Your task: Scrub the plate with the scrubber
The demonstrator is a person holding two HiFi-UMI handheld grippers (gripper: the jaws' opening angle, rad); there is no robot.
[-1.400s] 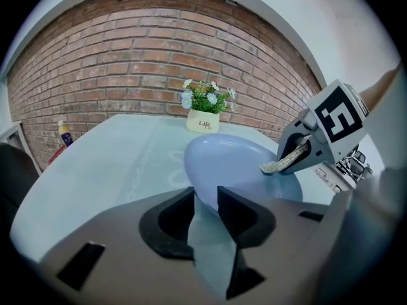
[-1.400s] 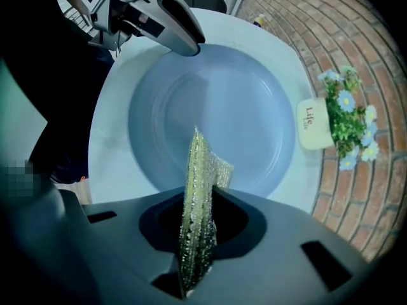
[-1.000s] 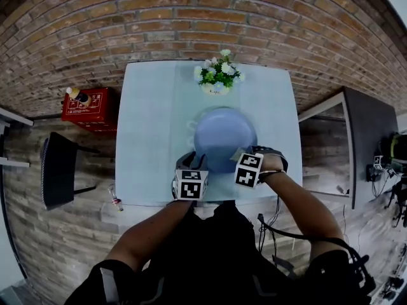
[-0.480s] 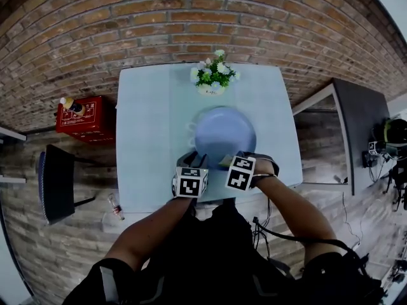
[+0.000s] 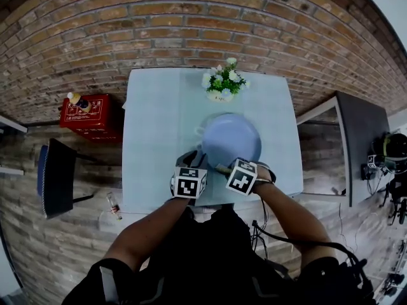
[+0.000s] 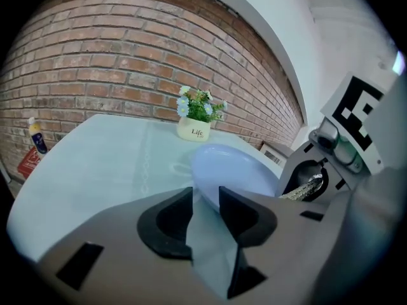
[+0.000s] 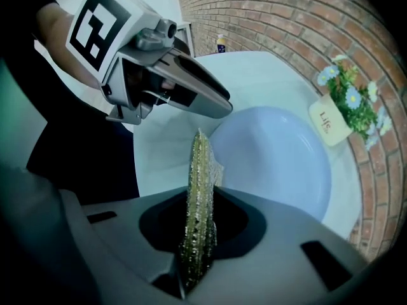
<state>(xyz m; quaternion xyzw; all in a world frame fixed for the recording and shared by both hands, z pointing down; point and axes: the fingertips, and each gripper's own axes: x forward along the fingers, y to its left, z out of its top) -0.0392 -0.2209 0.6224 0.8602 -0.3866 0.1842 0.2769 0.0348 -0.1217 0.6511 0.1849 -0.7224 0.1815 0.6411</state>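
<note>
A pale blue plate point(image 5: 230, 138) lies on the light table point(image 5: 159, 126). My left gripper point(image 5: 194, 159) is at the plate's near left rim. In the left gripper view its jaws point(image 6: 205, 199) stand a little apart and are closing, with the rim of the plate point(image 6: 235, 170) at their tips. My right gripper point(image 5: 227, 168) is at the near rim, shut on a yellow-green scrubber point(image 7: 198, 196) held edge-on. The scrubber's tip points at the plate point(image 7: 273, 157) and hangs just short of its rim. The left gripper's jaws point(image 7: 191, 94) lie close beside it.
A small pot of flowers point(image 5: 224, 84) stands just behind the plate near the table's far edge. A red crate point(image 5: 89, 113) with a bottle point(image 6: 37, 135) sits on the floor at the left, a dark chair point(image 5: 54, 176) beside it. A brick wall is behind.
My right gripper with the scrubber has drifted a little left and nearer along the plate's front rim, closer to the left gripper. The left gripper has stayed at the rim.
</note>
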